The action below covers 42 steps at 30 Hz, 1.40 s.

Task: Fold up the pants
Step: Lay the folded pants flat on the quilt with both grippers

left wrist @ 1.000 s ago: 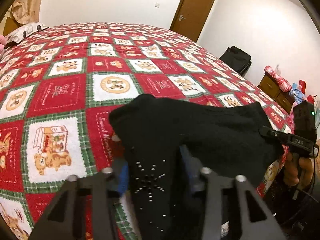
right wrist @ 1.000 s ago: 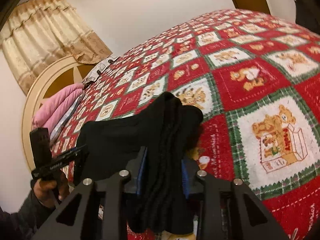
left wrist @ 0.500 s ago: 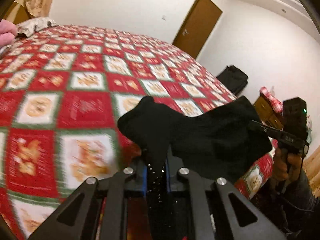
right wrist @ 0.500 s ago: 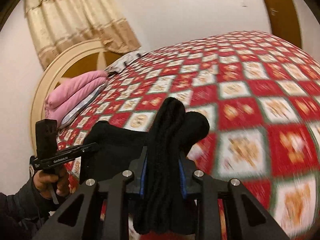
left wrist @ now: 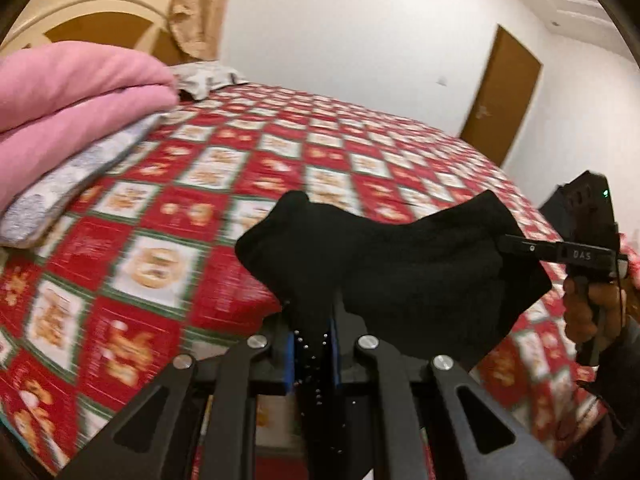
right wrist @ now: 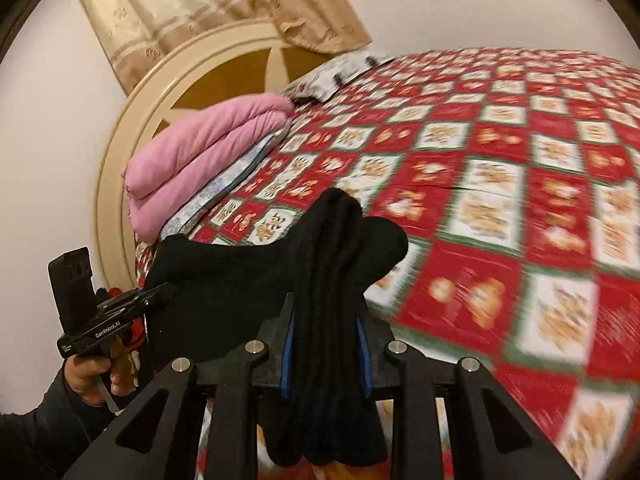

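From the left wrist view, the left hand-held gripper (left wrist: 313, 354) is clenched on a bunched edge of the black pants (left wrist: 400, 268), with a strip of small studs showing between its blue pads; the cloth runs across to the right hand-held gripper (left wrist: 508, 242), which bites the far corner, so the garment hangs stretched between the two, lifted above the bed (left wrist: 160, 240), most likely so it can be spread or laid over for a fold. The bed carries a red, green and white checked quilt printed with bears; a folded pink blanket (left wrist: 72, 84) sits on a grey pillow near the headboard, and a brown door (left wrist: 504, 92) stands in the white wall beyond. From the right wrist view, the right hand-held gripper (right wrist: 325, 354) grasps a thick, ribbed gather of the pants (right wrist: 240, 280), probably several layers at once, which would explain the wider gap between its pads. The left hand-held gripper (right wrist: 160, 294) pinches the opposite end, with the person's hand (right wrist: 92, 372) on its grip. Behind are the round cream headboard (right wrist: 120, 152) and beige curtains (right wrist: 192, 4); the quilt is blurred.
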{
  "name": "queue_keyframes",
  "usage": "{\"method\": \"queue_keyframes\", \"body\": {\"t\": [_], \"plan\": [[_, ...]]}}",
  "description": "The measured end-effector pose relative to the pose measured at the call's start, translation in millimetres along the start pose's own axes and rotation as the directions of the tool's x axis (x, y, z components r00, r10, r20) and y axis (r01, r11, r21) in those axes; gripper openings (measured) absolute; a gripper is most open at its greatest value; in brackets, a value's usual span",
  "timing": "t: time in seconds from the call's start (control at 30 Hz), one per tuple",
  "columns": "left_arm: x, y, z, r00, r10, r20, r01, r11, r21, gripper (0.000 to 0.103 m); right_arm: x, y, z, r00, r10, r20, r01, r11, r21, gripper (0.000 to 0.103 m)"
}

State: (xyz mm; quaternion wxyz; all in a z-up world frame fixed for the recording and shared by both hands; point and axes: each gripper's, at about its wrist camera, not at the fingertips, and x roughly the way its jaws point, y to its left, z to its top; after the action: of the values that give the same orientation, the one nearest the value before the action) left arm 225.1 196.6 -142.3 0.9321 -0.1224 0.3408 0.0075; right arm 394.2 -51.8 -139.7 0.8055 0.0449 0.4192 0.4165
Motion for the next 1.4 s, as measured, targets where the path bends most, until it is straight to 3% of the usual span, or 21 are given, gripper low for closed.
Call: {"method": "queue_keyframes", "body": {"t": [0.07,0.3,0.47,0.7,0.83,0.93,1.0,1.1,1.17,1.23,1.4], "plan": [[11.1,8.9,-1.4,0.999,0.045,-0.008,-0.045,0.999,0.015,0.014,21.4,0.5,6.9,1.0,0.002,-0.025,-0.002,1.0,-0.009,0.026],[28.1,22.4,-12.1,0.997,0.071,-0.034,-0.07,0.997,0.036,0.014,59.1,-22.8,15.4,0.996,0.002,-0.087,0.001,1.0,0.031,0.026],[39.6,22.1,-17.3,0.993,0.103,-0.057,-0.101,0.994,0.048,0.026,64.1,-35.7,8.8,0.994,-0.003,-0.112,0.008,0.999,0.045,0.026],[44.1,20.8,-20.0,0.991,0.115,-0.069,-0.111,0.992,0.058,0.03,67.1,-47.2,1.3,0.994,0.003,-0.111,0.007,0.996,0.09,0.027],[43.5,17.2,-21.5,0.984,0.169,-0.054,-0.164,0.982,0.094,0.043,67.9,-44.0,-0.7,0.993,-0.039,-0.107,0.046,0.997,0.063,0.029],[41.7,15.8,-24.7,0.98,0.194,-0.054,-0.187,0.976,0.112,0.05,66.9,-34.2,-3.9,0.99,-0.105,-0.098,0.106,0.994,-0.001,0.039],[38.1,15.4,-27.0,0.979,0.198,-0.054,-0.191,0.975,0.117,0.051,64.5,-27.7,-5.6,0.982,-0.171,-0.086,0.167,0.985,-0.051,0.055],[30.0,16.0,-30.4,0.98,0.191,-0.061,-0.184,0.977,0.103,0.052,54.6,-18.2,-13.0,0.973,-0.218,-0.079,0.209,0.971,-0.114,0.056],[24.6,14.6,-36.4,0.979,0.194,-0.063,-0.186,0.976,0.112,0.064,48.3,-12.4,-19.8,0.97,-0.231,-0.077,0.217,0.964,-0.156,0.056],[23.0,11.9,-43.9,0.978,0.197,-0.065,-0.188,0.974,0.126,0.069,46.7,-9.5,-26.8,0.96,-0.268,-0.084,0.248,0.948,-0.199,0.056],[22.8,13.1,-55.5,0.98,0.187,-0.073,-0.18,0.979,0.098,0.07,42.3,-26.2,-31.0,0.96,-0.258,-0.11,0.244,0.962,-0.122,0.066]]}}
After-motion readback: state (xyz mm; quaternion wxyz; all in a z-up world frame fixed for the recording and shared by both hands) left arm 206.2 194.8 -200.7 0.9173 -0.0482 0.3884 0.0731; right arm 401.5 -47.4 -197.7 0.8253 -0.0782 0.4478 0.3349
